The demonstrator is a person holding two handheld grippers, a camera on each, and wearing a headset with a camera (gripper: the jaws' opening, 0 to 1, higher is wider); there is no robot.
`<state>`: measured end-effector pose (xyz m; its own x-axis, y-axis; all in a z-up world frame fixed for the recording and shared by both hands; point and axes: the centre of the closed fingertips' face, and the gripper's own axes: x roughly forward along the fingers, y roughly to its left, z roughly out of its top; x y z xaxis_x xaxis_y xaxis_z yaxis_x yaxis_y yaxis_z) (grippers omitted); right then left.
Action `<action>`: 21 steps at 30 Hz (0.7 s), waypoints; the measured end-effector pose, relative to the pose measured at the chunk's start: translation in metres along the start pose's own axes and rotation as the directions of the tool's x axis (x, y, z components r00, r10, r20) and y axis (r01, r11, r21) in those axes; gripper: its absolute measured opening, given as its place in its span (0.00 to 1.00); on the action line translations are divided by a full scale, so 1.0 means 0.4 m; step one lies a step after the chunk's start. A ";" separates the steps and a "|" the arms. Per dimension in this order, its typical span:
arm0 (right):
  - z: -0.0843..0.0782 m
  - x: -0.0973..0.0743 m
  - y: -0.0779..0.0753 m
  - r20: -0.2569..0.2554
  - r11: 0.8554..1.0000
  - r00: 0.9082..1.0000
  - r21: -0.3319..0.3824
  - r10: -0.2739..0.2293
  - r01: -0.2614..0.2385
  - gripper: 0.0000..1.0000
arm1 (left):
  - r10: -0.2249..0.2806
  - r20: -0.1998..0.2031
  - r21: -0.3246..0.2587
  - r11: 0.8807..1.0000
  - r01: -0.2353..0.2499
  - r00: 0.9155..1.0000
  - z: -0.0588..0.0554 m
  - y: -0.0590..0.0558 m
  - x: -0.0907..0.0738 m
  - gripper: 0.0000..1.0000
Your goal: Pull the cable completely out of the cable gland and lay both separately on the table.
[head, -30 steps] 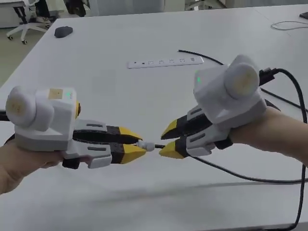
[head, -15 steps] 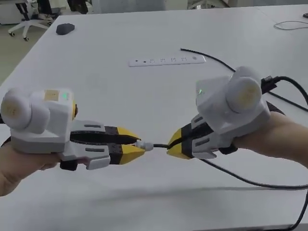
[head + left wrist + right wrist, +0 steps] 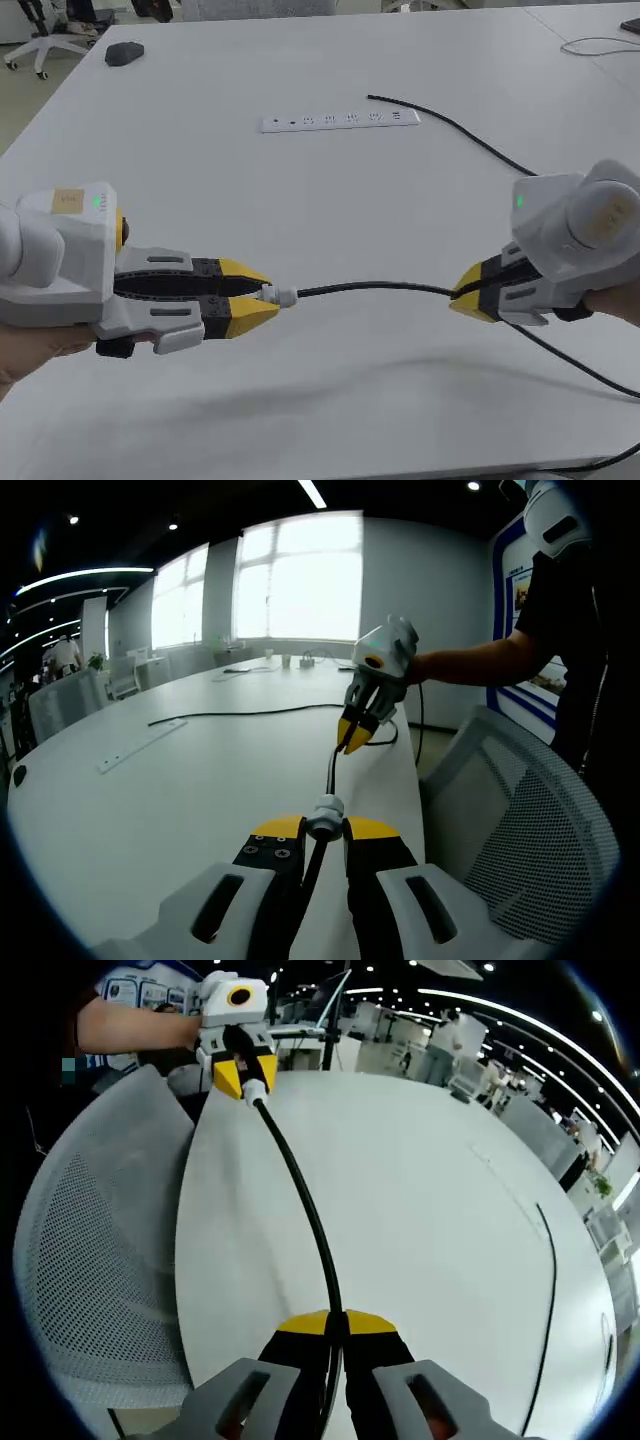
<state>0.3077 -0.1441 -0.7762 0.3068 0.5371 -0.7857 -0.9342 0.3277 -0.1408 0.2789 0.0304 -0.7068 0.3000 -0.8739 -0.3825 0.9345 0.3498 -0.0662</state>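
Note:
A white cable gland is pinched in my left gripper, held just above the white table. In the left gripper view the cable gland sits between the yellow fingertips. A black cable runs out of it to the right, into my right gripper, which is shut on it. The cable stretches nearly straight from the right gripper up to the left gripper. Past the right gripper the cable trails away over the table at lower right.
A white power strip lies at the table's middle back, with another black cable curving from it to the right. A dark mouse rests at the far left back. A mesh office chair stands by the table's near edge.
My right gripper has shut on the cable and pulled away to the right, so a long stretch of black cable now spans between the grippers. The left gripper stays shut on the gland.

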 end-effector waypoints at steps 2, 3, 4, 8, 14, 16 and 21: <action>-0.035 -0.004 -0.014 -0.023 1.000 1.000 0.010 -0.017 0.017 0.00 | 0.014 -0.011 -0.005 1.000 -0.014 1.000 -0.006 0.009 -0.005 0.15; -0.048 -0.005 -0.019 -0.033 1.000 0.999 0.014 -0.022 0.023 0.00 | 0.014 -0.007 -0.011 1.000 -0.014 1.000 -0.005 0.011 -0.008 0.15; -0.064 -0.007 -0.024 -0.042 0.999 0.999 0.024 -0.024 0.025 0.00 | 0.017 -0.005 -0.012 1.000 -0.017 1.000 -0.005 0.012 -0.009 0.15; -0.094 -0.013 -0.034 -0.056 0.998 0.998 0.044 -0.031 0.033 0.00 | 0.020 -0.010 -0.011 1.000 -0.020 1.000 -0.009 0.016 -0.015 0.15; -0.110 0.008 -0.024 -0.092 0.998 0.996 0.056 -0.017 0.022 0.00 | 0.022 -0.015 -0.016 1.000 -0.022 1.000 -0.013 0.021 -0.010 0.15; -0.117 0.018 -0.030 -0.118 0.998 0.992 0.043 -0.044 0.049 0.06 | 0.023 -0.015 -0.015 1.000 -0.023 1.000 -0.012 0.022 -0.008 0.15; -0.075 0.021 -0.010 -0.135 1.000 0.991 0.019 -0.014 0.016 0.13 | 0.021 -0.025 -0.015 1.000 -0.022 0.999 -0.015 0.021 -0.005 0.15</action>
<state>0.3086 -0.1642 -0.8002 0.2920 0.4225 -0.8581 -0.9255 0.3509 -0.1422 0.2849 0.0370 -0.7123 0.3148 -0.8574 -0.4071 0.9247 0.3737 -0.0720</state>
